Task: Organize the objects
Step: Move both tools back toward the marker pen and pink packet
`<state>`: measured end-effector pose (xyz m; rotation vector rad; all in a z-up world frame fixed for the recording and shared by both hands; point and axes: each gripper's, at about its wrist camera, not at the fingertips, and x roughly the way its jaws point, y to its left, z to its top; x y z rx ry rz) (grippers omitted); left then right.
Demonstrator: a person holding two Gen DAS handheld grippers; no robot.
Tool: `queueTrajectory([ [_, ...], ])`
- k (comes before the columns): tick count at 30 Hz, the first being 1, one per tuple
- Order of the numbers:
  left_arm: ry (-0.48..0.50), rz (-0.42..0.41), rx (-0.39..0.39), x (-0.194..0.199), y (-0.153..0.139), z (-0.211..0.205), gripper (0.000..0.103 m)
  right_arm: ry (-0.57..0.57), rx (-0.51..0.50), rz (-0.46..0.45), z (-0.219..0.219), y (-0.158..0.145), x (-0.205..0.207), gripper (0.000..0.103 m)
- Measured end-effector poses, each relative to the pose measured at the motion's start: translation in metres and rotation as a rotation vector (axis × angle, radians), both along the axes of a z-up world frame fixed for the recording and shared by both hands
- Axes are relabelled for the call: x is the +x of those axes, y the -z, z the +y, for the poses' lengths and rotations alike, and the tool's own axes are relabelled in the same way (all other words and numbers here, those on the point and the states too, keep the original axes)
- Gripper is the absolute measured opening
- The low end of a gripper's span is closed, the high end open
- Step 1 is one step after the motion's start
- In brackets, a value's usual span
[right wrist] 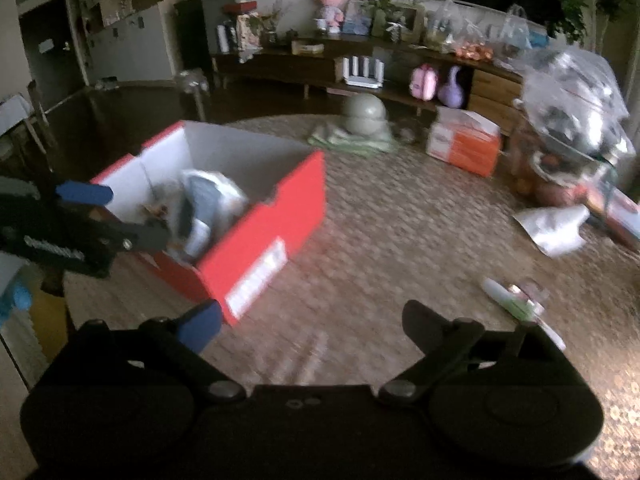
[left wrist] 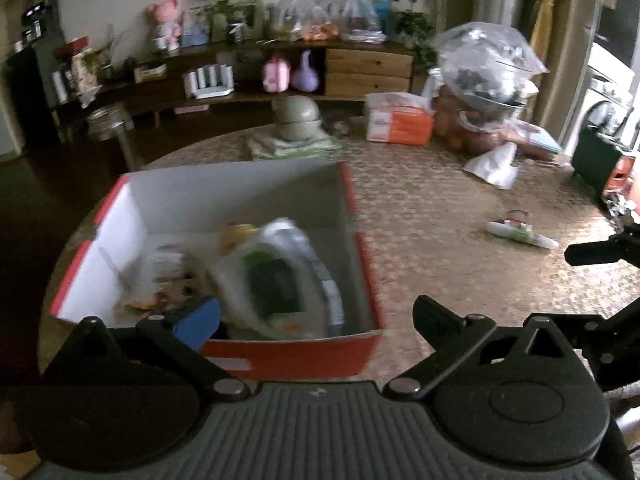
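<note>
One red box (left wrist: 288, 354) sits on the round table (left wrist: 440, 216), its long axis running away from the left gripper (left wrist: 316, 320), whose jaws are spread wide and empty. Inside lies one blurred white pack (left wrist: 280, 280), tilted. The right gripper (right wrist: 312, 328) is wide, empty. One tube (right wrist: 516, 300) lies flat on the table, well apart from the box.

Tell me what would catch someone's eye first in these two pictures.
The red box with white inner walls stands out first, on the left of the round woven table, holding blurred packets. Next is the big crinkled clear plastic bag at the table's far right. A small tube lies alone near the open right gripper.
</note>
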<state>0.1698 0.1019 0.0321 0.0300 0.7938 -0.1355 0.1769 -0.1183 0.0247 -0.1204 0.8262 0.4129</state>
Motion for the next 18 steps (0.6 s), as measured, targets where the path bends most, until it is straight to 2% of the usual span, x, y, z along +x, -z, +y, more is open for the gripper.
queueTrajectory([
  [5,0.043,0.003,-0.012,0.003,0.003,-0.036,0.103,0.051,-0.027,-0.006,-0.047,0.014,-0.008,0.097],
  [9,0.083,0.028,-0.066,0.009,0.007,-0.063,0.103,0.108,-0.034,0.011,-0.087,0.025,-0.009,0.097],
  [14,0.116,0.056,-0.096,0.020,0.013,-0.098,0.103,0.161,-0.038,0.035,-0.131,0.036,-0.009,0.097],
  [18,0.135,0.074,-0.164,0.032,0.019,-0.120,0.103,0.181,-0.042,0.033,-0.155,0.044,-0.009,0.097],
])
